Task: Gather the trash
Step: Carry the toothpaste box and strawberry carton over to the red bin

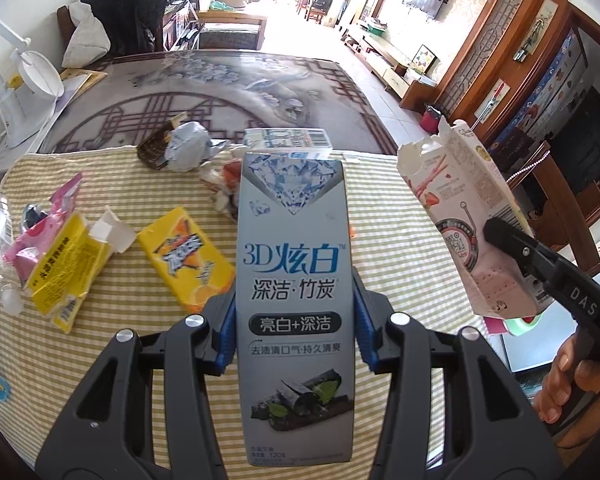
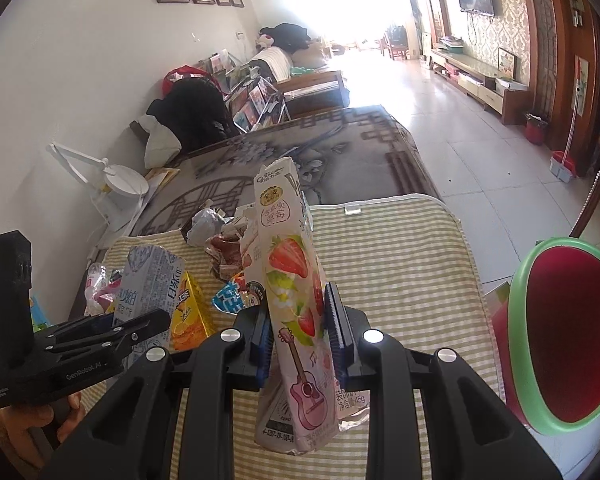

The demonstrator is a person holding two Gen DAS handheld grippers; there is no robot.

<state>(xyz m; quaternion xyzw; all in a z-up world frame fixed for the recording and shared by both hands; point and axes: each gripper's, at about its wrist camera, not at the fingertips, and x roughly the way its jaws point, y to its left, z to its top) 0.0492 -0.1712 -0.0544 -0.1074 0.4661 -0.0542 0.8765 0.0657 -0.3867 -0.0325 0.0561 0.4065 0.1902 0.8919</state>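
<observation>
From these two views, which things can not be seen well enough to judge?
- Bin, right wrist view: the frame edge cuts it off.
- Items behind the toothpaste box, left wrist view: hidden by the box held in the left tongs.
- Strawberry snack box in the right tongs: whether anything is inside is hidden.

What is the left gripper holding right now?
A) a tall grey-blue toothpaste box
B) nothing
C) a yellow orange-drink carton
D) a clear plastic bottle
A: the left gripper has its blue pads pressed against both sides of the tall grey-blue toothpaste box, lifted above the striped cloth.
</observation>
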